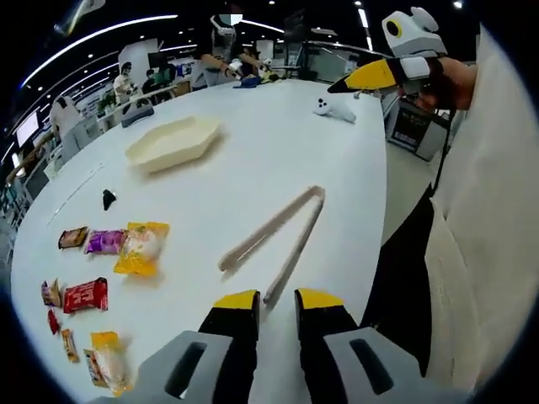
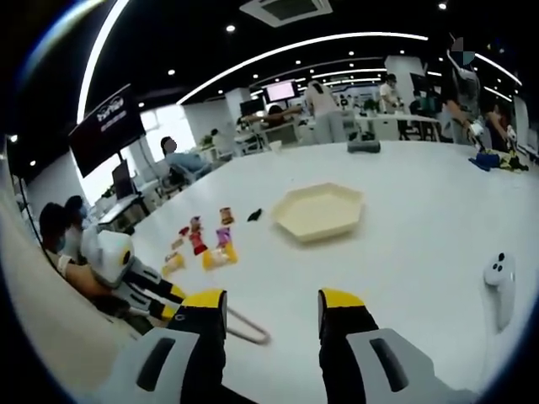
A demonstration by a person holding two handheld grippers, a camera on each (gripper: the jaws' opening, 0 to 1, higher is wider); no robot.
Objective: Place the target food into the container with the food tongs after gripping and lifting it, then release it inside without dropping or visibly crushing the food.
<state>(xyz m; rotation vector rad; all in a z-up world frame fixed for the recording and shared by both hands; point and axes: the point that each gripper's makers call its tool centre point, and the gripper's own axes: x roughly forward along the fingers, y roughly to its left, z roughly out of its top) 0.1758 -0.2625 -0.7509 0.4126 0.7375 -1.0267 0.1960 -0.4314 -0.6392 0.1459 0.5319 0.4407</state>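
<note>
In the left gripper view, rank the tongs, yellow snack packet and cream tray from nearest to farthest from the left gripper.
From the left gripper:
1. Tongs, just ahead of the jaws.
2. Yellow snack packet, off to the view's left.
3. Cream tray, far across the table.

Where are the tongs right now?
In the left gripper view the tongs lie flat on the white table, just ahead of the open left gripper, right of the snack packets.
</note>
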